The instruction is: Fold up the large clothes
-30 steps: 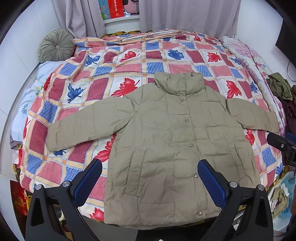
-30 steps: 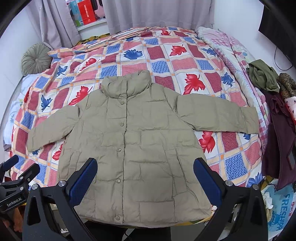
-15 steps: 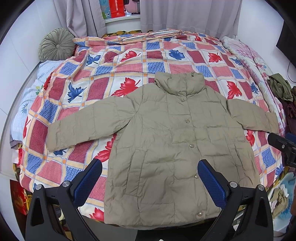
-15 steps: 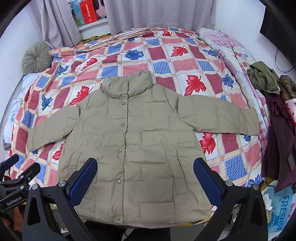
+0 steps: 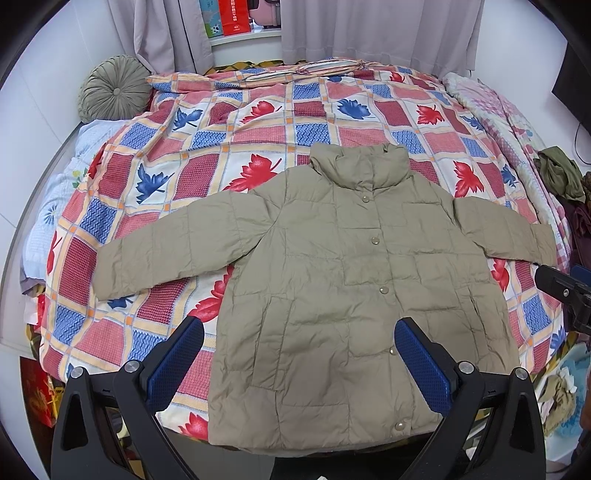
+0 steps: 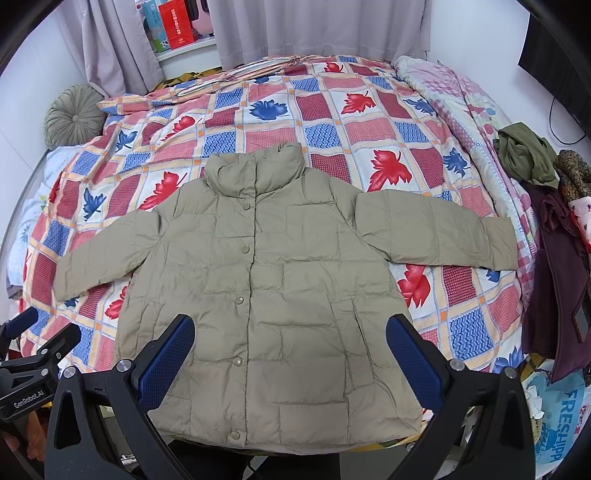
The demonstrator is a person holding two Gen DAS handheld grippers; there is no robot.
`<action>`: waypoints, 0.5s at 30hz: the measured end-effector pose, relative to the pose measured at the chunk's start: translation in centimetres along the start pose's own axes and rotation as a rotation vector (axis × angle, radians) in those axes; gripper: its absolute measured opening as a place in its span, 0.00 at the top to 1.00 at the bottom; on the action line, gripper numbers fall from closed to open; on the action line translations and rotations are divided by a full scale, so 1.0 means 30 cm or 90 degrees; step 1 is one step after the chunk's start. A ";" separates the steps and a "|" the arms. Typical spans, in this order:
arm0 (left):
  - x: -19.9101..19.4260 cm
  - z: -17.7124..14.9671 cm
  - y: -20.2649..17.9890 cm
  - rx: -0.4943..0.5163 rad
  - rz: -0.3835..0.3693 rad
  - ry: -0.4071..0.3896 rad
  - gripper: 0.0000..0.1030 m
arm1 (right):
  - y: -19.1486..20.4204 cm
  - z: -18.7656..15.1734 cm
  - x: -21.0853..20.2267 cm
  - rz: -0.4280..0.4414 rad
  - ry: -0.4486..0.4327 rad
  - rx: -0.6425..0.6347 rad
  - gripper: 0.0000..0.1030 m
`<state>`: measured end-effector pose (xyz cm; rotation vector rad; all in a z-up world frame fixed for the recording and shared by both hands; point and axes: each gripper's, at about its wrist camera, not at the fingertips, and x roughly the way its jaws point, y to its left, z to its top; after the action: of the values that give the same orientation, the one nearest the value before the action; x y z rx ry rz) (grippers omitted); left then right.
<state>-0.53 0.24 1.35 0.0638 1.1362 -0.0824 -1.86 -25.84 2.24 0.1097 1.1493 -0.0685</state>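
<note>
Only rightward: maroon garment [image 6: 554, 280] beside the spread jacket [image 6: 273, 280]

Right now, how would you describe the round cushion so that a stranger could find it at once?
Start from the bed's patchwork cover with red and blue leaves. Go to its far left corner, beside the curtain. The round cushion sits there: grey-green, pleated, with a centre button, the only plain round thing against the checked bedding.
</note>
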 end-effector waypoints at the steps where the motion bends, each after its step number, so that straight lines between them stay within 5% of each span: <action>1: 0.000 0.000 -0.001 0.000 0.000 0.000 0.00 | 0.000 0.000 0.000 0.000 0.000 0.000 0.00; 15: -0.006 -0.011 0.030 -0.006 0.003 -0.005 0.00 | -0.002 -0.002 -0.002 0.000 -0.001 0.000 0.00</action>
<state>-0.81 1.17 1.37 0.0573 1.1291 -0.0735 -1.94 -25.89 2.27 0.1098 1.1485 -0.0686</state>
